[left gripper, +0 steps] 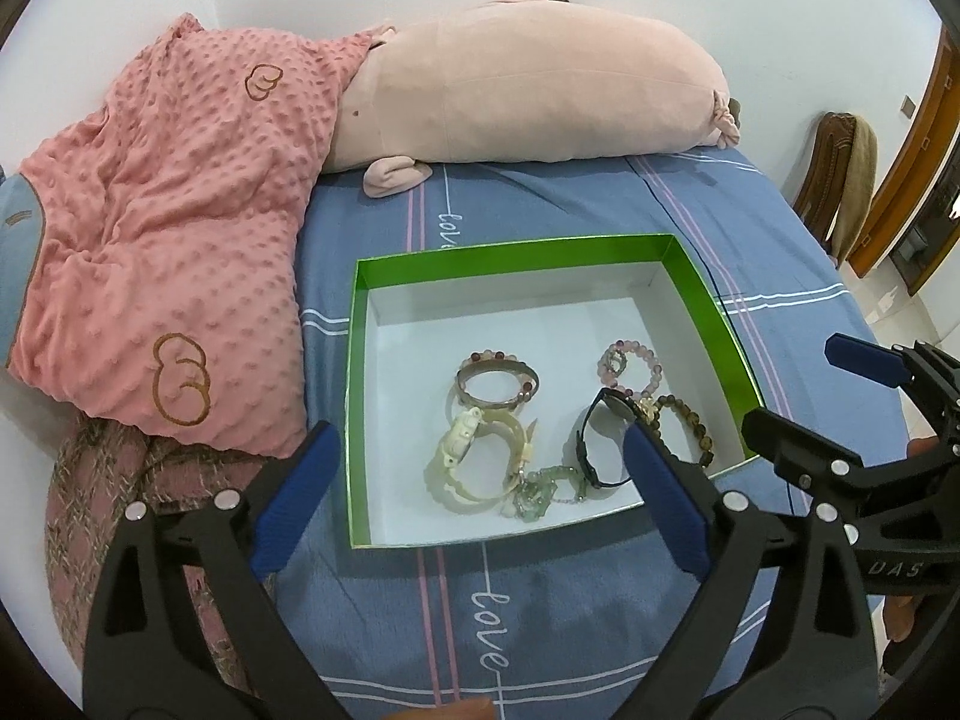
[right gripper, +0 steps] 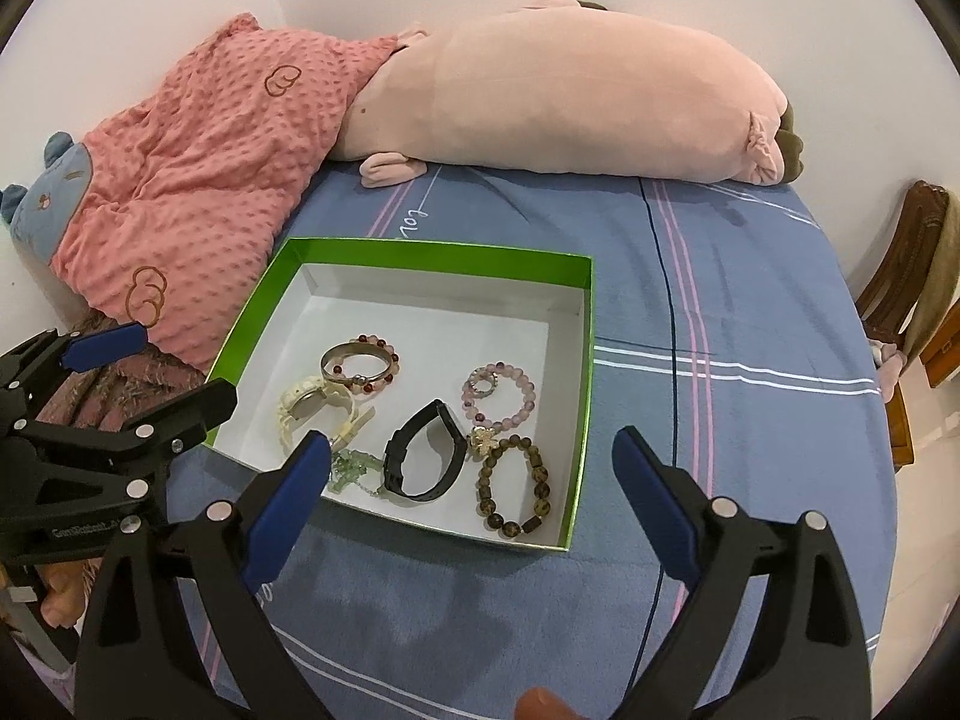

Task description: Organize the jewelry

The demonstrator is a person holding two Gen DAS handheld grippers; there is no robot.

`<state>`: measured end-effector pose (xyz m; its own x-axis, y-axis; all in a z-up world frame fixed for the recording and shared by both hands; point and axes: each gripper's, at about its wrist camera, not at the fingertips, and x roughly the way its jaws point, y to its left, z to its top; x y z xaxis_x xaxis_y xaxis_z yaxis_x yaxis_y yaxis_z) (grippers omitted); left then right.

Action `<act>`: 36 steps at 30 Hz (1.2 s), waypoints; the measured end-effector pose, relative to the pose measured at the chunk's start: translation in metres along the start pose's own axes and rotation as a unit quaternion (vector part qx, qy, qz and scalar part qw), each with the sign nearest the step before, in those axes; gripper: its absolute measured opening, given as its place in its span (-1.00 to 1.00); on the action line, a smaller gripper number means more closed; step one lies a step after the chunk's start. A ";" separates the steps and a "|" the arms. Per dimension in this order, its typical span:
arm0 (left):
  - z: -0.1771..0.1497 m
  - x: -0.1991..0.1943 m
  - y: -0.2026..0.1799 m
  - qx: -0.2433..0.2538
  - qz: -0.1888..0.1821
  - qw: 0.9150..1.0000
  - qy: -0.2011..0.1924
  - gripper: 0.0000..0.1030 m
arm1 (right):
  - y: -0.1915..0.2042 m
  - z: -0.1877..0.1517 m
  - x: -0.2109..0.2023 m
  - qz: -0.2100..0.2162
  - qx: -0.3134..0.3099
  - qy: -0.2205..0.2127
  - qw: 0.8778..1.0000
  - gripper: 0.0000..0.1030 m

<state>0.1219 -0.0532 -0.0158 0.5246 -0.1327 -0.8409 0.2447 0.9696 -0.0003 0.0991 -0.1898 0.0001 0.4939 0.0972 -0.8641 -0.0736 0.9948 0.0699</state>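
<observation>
Blue striped bedsheet filling most of both views, a pink dotted blanket at ten o'clock and a long pale plush pillow at twelve

Green-walled box open on the sheet at centre, white floor, all the jewelry lying inside, mostly toward its six o'clock edge

Left gripper spread wide, nothing between the blue pads, poised above the near edge of the box. Right gripper likewise wide and empty, poised over the sheet just short of the box

Inside the box, in the right wrist view:
- cream watch at nine o'clock, chunky, probably stiff at the case and springy in the strap; best pinched across the strap
- black band at centre, standing on edge as a loop, rubbery and light; easy to pinch through one side of the loop
- brown bead bracelet at five o'clock, floppy, beads likely to roll; take one short run of beads
- metal bangle at eleven o'clock, overlapping a red and pink bead bracelet; rigid and slick, liable to skid between pads
- pink bead bracelet at two o'clock, with a small ring lying inside it
- green bead chain at seven o'clock, limp and tangle-prone, partly hidden behind a pad
- small gold charm between the black band and the brown beads, too small to judge
</observation>
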 end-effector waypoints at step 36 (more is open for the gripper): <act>-0.003 0.001 -0.002 -0.001 0.000 1.000 0.005 0.90 | 0.000 0.000 0.000 0.002 -0.005 0.001 1.000 0.84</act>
<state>0.1197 -0.0550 -0.0182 0.5168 -0.1314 -0.8460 0.2437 0.9698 -0.0017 0.0988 -0.1893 0.0000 0.4917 0.1020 -0.8648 -0.0842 0.9940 0.0693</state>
